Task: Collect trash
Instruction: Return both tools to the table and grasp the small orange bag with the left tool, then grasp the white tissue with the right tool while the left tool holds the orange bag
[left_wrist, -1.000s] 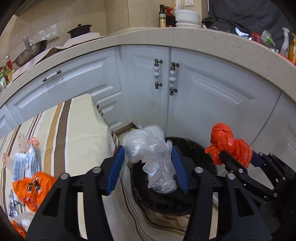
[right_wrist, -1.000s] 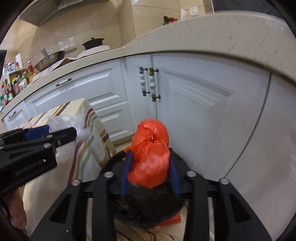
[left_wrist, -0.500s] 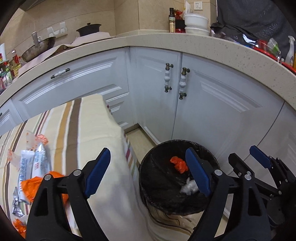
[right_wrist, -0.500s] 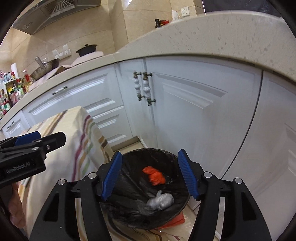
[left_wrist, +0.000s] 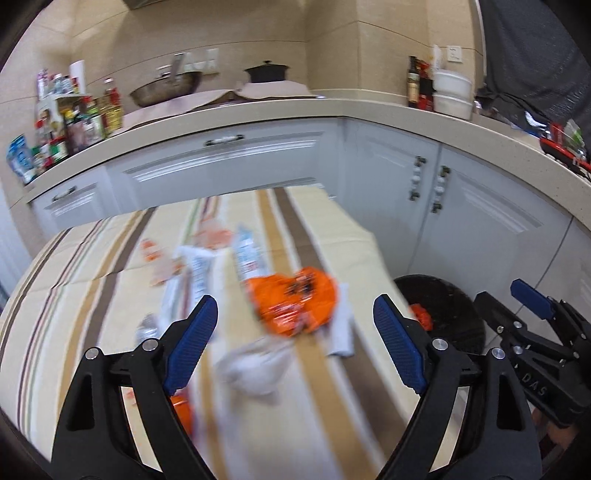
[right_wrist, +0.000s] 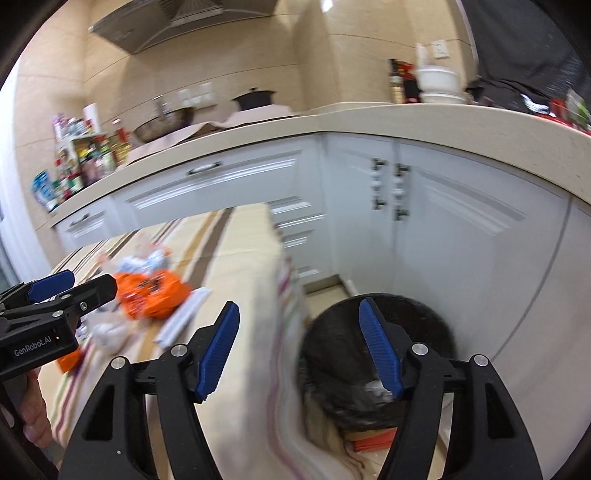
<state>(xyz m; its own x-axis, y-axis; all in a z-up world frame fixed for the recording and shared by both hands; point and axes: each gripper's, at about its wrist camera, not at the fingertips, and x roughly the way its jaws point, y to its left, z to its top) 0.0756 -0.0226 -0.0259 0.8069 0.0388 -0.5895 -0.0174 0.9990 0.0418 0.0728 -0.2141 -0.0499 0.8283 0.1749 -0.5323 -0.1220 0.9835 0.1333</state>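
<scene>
My left gripper (left_wrist: 293, 332) is open and empty above the striped table (left_wrist: 92, 266), over an orange wrapper (left_wrist: 295, 302) and a crumpled clear bag (left_wrist: 255, 365). White packets (left_wrist: 195, 273) lie farther back. My right gripper (right_wrist: 299, 343) is open and empty, over the table's right edge beside the black-lined trash bin (right_wrist: 380, 354). The bin (left_wrist: 439, 314) holds an orange bag (left_wrist: 421, 315) and pale crumpled plastic (right_wrist: 376, 389). The orange wrapper (right_wrist: 151, 291) and a white packet (right_wrist: 183, 317) also show in the right wrist view.
White kitchen cabinets (left_wrist: 480, 229) wrap around behind the table and bin under a beige counter (left_wrist: 258, 110) with pans, bottles and bowls. The tablecloth hangs down next to the bin. The views are blurred by motion.
Both grippers opened and dropped the clear bag and the orange bag into the bin. Both then swung left, the left one back over the table's trash.
</scene>
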